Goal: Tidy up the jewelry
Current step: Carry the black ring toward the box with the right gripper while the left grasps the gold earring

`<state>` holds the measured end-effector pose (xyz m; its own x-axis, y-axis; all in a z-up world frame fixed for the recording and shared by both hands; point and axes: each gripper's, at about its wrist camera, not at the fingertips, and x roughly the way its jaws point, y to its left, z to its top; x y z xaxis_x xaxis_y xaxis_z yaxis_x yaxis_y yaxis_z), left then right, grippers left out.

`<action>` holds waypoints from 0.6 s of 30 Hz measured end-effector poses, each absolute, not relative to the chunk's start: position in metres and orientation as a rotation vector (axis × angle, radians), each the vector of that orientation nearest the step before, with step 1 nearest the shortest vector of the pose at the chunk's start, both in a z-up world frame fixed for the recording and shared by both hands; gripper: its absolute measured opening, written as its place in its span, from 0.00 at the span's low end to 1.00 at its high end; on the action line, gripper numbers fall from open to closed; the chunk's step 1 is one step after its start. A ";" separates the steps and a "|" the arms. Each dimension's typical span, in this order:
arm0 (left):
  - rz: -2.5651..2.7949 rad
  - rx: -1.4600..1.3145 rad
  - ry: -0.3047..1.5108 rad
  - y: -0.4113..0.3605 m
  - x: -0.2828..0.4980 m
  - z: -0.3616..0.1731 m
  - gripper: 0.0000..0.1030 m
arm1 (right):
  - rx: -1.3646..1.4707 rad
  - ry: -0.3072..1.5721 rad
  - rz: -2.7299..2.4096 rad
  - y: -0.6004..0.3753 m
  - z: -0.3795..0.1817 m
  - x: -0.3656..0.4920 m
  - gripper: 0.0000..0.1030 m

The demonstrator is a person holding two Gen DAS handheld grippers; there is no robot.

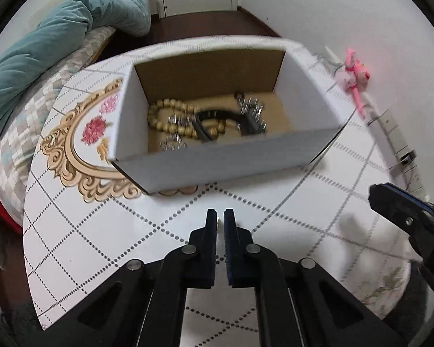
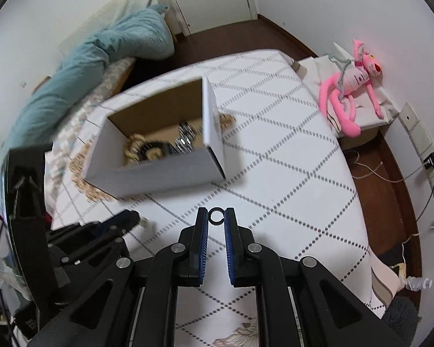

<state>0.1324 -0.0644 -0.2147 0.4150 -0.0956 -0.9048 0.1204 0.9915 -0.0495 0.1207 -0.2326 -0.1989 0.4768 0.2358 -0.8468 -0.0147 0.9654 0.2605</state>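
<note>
Now our right gripper (image 2: 216, 217) pinches a dark ring (image 2: 216, 215); left gripper (image 1: 220, 222) nips something tiny; the box (image 1: 217, 156) lies just beyond both.

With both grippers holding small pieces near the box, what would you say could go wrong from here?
1. The right gripper pinches a dark ring only at its very fingertips; it could slip out and roll across the table.
2. The left gripper is shut on a tiny pale piece, barely visible, so easily dropped unnoticed.
3. The box is already tangled with beads and a metal chain; dropped pieces may snag.
</note>
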 end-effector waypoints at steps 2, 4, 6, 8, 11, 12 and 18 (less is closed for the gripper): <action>-0.161 -0.011 1.116 -0.061 0.134 -0.196 0.02 | 0.238 1.042 0.173 -0.233 -0.184 0.125 0.12; -0.187 -0.055 1.077 -0.055 0.137 -0.170 0.02 | 0.249 1.017 0.198 -0.231 -0.167 0.131 0.12; -0.207 -0.086 1.045 -0.051 0.145 -0.146 0.02 | 0.247 0.996 0.219 -0.227 -0.151 0.143 0.11; -0.225 -0.117 1.030 -0.045 0.159 -0.128 0.02 | 0.245 0.982 0.235 -0.224 -0.140 0.157 0.11; -0.211 -0.122 1.015 -0.038 0.183 -0.113 0.02 | 0.236 0.986 0.254 -0.217 -0.131 0.191 0.11; -0.203 -0.124 1.014 -0.035 0.190 -0.112 0.02 | 0.239 0.994 0.260 -0.215 -0.131 0.202 0.11; -0.174 -0.168 1.045 -0.014 0.216 -0.117 0.03 | 0.216 1.038 0.266 -0.203 -0.138 0.240 0.11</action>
